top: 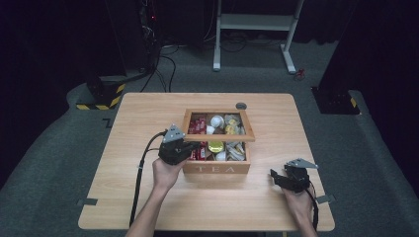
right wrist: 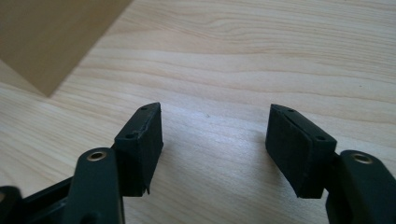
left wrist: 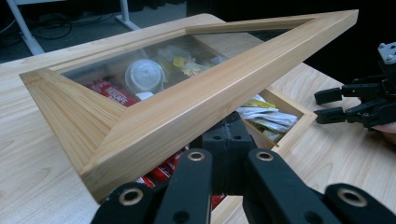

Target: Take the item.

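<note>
Half done, I'd judge: left hand-held gripper [top: 190, 146] is clamped on the front-left corner of the tea box lid [left wrist: 187, 100], tilted partway up w/ sachets visible beneath, while right hand-held gripper [right wrist: 215, 149], jaws apart & empty, rests on worktop [right wrist: 261, 56] beside the box [top: 217, 168]; full opening remains.

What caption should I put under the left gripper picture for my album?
The left gripper lifts the tea box's glass-paned wooden lid, showing packets inside.

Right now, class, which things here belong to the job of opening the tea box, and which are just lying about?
In the job: tea box; its glass lid; left tongs, lifting the lid.

Lying about: right tongs, empty on the table; white frame behind.
</note>
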Tool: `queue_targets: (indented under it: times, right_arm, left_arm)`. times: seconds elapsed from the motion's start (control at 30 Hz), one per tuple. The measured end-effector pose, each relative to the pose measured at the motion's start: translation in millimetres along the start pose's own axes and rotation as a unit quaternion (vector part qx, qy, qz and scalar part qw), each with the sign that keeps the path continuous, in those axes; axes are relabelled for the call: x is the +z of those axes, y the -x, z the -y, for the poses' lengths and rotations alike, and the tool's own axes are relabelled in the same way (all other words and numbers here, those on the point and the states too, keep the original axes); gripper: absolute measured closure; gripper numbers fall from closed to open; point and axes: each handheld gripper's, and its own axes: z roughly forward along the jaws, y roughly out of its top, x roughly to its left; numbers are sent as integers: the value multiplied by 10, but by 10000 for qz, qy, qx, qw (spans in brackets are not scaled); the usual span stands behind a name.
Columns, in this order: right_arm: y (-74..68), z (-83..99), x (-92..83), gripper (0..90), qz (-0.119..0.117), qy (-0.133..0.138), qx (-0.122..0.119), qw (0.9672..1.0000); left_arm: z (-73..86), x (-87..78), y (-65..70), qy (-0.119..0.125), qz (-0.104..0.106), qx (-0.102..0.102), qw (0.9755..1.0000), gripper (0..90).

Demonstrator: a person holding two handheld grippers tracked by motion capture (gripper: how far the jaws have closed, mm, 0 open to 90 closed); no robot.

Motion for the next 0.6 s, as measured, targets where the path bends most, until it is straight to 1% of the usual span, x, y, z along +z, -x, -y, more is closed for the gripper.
queue_targets:
  times: [0.03,0.07,0.1,0.13,0.17,0.23,0.27,0.3,0.33,0.37,0.43,0.47,0.5,0.53,0.57,0.6]
  right_arm:
    - [-13,-9,-28,396,-29,107,-25,9999]
    - [-22,-15,-39,398,-49,152,-34,9999]
    - [-29,-29,-51,397,-101,169,-40,9998]
    - [-29,-29,-51,397,-101,169,-40,9998]
    - [-46,-64,-73,400,-222,230,-30,9995]
    - [-71,-106,-102,404,-309,288,-84,9991]
    - [-86,-140,-122,406,-357,366,-165,9986]
    - [-86,-140,-122,406,-357,366,-165,9986]
    - [-104,-166,-143,404,-400,422,-144,9982]
    - [-135,-231,-176,393,-564,469,-168,9972]
    - [-193,-303,-210,392,-668,531,-283,9960]
    - [-193,-303,-210,392,-668,531,-283,9960]
    - [-222,-336,-221,392,-717,566,-353,9952]
    - [-271,-392,-228,395,-872,633,-433,9932]
    - [-271,-392,-228,395,-872,633,-433,9932]
    - [-291,-421,-225,398,-969,653,-467,9921]
  left_arm:
    - [-28,-3,-8,14,-22,33,10000,900]
    - [-44,-6,-16,15,-8,-4,10000,900]
    - [-54,-8,-26,17,5,13,10000,900]
    - [-54,-8,-26,17,5,13,10000,900]
    - [-82,-12,-36,47,31,-25,10000,900]
    - [-98,-14,-44,70,39,-32,10000,900]
    - [-133,-16,-67,102,80,-102,9999,900]
    - [-133,-16,-67,102,80,-102,9999,900]
    - [-147,-17,-79,127,91,-121,9998,900]
    - [-176,-24,-92,111,62,-113,9999,900]
    - [-205,-26,-95,106,-18,-45,9999,900]
    - [-205,-26,-95,106,-18,-45,9999,900]
    - [-218,-25,-105,128,-22,-3,9999,900]
    - [-252,-28,-113,137,-25,-32,9999,900]
    - [-252,-28,-113,137,-25,-32,9999,900]
    - [-269,-30,-121,143,-32,-13,9999,900]
